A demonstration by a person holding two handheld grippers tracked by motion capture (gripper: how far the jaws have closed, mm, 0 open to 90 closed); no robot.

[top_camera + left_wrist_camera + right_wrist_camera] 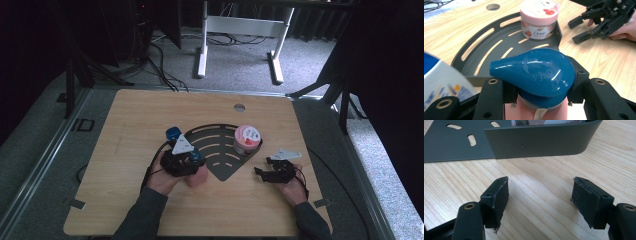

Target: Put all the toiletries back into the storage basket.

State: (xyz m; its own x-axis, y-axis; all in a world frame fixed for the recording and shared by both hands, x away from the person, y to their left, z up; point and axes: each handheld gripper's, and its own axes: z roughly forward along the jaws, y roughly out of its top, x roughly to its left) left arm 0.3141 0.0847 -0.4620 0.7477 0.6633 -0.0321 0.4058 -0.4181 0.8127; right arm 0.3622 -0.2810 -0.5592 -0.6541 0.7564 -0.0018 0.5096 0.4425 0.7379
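Observation:
My left gripper [192,166] is shut on a pink bottle [196,178] just below its teal-blue pump cap [534,72], near the tip of a dark grey fan-shaped rack [215,150]. The bottle's neck sits between the black jaws of the left gripper [544,100]. A pink-and-white Dove jar [247,139] stands in the rack's right corner [539,18]. My right gripper [264,166] rests open on the wood to the right of the rack. Nothing lies between its pads [496,195], which face the rack's low wall [536,142].
A second bottle with a blue cap [172,133] and a white-and-blue body [439,85] stands close by my left gripper. The wooden tabletop [130,125] has a round hole [239,107] at the far edge. Beyond it are carpet, cables and a white desk frame [240,30].

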